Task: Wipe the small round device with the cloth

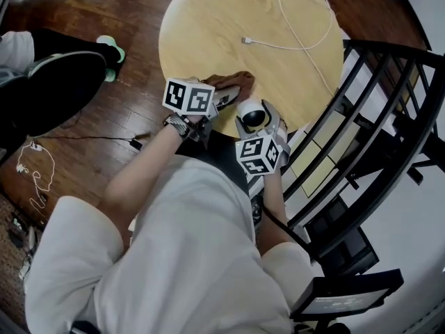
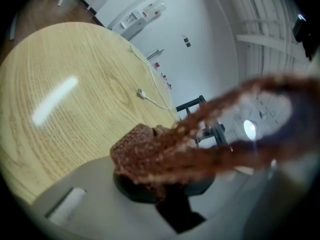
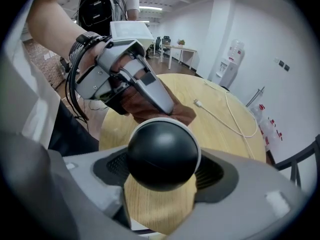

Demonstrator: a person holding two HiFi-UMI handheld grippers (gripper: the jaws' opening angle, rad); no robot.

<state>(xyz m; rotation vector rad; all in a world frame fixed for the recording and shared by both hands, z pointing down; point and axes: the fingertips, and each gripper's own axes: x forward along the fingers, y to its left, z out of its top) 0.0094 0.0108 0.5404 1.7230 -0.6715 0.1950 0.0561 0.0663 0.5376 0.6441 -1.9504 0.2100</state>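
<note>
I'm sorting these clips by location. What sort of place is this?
Probably an open-plan office or meeting area. There is a round wooden table with a white cable on it, a water dispenser against a white wall, and desks with chairs farther back.

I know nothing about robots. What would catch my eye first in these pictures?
A shiny black small round device fills the right gripper view, clamped in the jaws of the right gripper over the near edge of a round wooden table. Just beside it the left gripper pinches a brown cloth. A white cable loops across the table's far side.
</note>
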